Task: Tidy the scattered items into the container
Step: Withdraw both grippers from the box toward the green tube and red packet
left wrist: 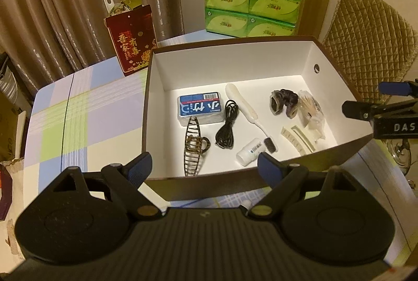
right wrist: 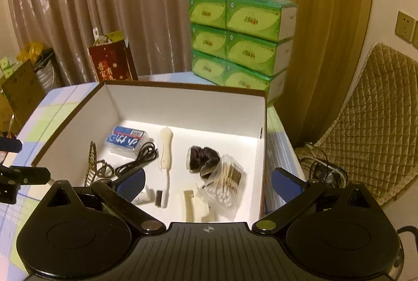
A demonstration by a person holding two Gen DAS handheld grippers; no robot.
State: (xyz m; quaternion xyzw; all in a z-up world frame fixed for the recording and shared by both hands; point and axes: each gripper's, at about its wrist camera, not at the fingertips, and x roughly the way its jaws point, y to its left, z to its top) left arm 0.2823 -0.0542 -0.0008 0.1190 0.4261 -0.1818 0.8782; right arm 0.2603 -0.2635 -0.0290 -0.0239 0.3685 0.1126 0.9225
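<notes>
Left gripper (left wrist: 204, 163), fingers spread and empty, above the near wall of the box (left wrist: 235, 188) on the checked bench (left wrist: 78, 108). Inside, left to right: hair claw (left wrist: 192, 147), black cable (left wrist: 226, 128), brush (left wrist: 250, 113), scrunchie (left wrist: 283, 102), cotton swabs (left wrist: 312, 111). Right gripper (right wrist: 207, 183), fingers likewise spread, empty.

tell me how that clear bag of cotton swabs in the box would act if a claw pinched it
The bag of cotton swabs is thin clear plastic, so it would probably crumple and sag. Its glossy film may slip. The loose swabs inside look light and would likely shift toward the lower end.
</notes>
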